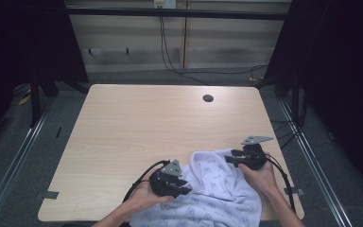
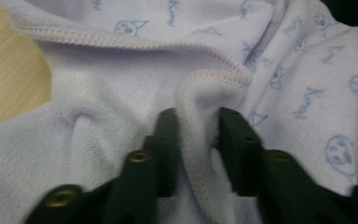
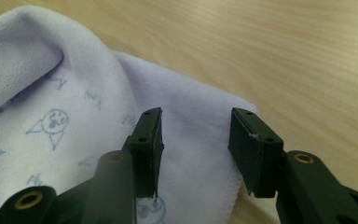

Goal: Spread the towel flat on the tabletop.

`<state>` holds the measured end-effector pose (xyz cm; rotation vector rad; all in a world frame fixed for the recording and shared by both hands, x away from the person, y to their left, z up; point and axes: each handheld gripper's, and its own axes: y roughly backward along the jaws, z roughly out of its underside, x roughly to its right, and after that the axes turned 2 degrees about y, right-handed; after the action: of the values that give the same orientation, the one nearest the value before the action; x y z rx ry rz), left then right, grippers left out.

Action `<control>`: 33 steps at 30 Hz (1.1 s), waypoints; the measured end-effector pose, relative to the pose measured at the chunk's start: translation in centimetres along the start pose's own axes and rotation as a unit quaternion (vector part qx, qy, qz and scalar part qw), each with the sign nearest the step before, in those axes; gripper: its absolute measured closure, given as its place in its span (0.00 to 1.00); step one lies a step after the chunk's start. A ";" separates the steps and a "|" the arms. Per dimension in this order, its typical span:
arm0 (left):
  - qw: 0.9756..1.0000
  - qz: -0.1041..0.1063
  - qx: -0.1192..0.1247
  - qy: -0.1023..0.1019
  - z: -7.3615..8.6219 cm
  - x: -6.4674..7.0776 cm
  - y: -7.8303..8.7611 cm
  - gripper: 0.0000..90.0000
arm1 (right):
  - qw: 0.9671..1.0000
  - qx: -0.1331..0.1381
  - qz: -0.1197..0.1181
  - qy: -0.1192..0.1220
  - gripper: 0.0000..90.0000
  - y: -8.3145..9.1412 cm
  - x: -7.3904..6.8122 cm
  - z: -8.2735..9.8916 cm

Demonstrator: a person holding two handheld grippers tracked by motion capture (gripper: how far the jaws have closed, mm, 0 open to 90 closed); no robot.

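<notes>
A pale wooden table (image 1: 137,123) with rounded corners carries very little: a small round dark hole (image 1: 208,98) sits near its far edge, right of centre, well apart from the work. Beyond the far edge, black cables (image 1: 170,56) hang down a panelled wall, and grey floor with metal rails runs along both sides. Nothing stands between the grippers and the cloth.

A white towelling cloth printed with small blue cat faces and lettering (image 1: 212,189) lies crumpled at the near right part of the table, spilling over the near edge. Its pink-stitched hem (image 2: 121,41) shows in the left gripper view, running across the folds.

The left gripper (image 1: 185,186), held in the person's left hand (image 1: 144,196), sits at the cloth's left side. In its own view (image 2: 198,135) a raised fold of the hemmed edge stands between the two black jaws, which press against it on both sides, so the fold is pinched.

The right gripper (image 1: 230,158), in the right hand (image 1: 260,175), is at the cloth's far right corner. In its own view (image 3: 195,140) the jaws stand apart above a flat corner of the cloth lying on the wood; the pads (image 3: 244,149) do not press on it.
</notes>
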<state>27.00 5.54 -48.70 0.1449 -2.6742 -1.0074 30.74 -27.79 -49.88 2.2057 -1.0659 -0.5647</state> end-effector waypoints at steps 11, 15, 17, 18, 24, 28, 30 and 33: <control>0.987 -0.054 0.126 0.078 0.2 -3.8 6.2 0.95 | 0.999 0.022 -0.004 -0.025 0.59 -0.4 1.6 -1.3; 0.979 -0.083 0.156 0.103 0.8 -5.4 8.3 0.95 | 1.000 0.012 -0.016 -0.024 0.58 -1.3 1.6 -2.2; 0.975 -0.095 0.165 0.111 1.3 -6.1 9.1 0.95 | 1.000 0.003 -0.014 -0.027 0.59 -1.8 1.5 -2.2; 0.973 -0.100 0.169 0.116 1.5 -6.4 9.4 0.95 | 1.000 -0.002 -0.007 -0.017 0.59 -2.0 1.3 -2.1; 0.967 -0.120 0.180 0.132 2.3 -7.3 10.6 0.94 | 1.000 -0.006 0.005 -0.020 0.59 -2.1 1.3 -1.9; 0.968 -0.123 0.176 0.132 2.4 -7.5 10.6 0.94 | 1.000 -0.009 0.001 -0.010 0.71 -2.2 0.9 -1.7; 0.967 -0.126 0.176 0.133 2.5 -7.5 10.7 0.94 | 1.000 -0.011 -0.006 -0.007 0.84 -2.1 0.6 -1.6; 0.964 -0.125 0.189 0.136 2.6 -7.5 11.3 0.95 | 0.999 0.006 -0.023 -0.021 0.92 -1.1 0.7 -1.6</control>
<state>33.45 17.08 -44.74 0.6630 -2.5973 -0.4790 32.73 -27.22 -49.54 2.2427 -1.0439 -0.6291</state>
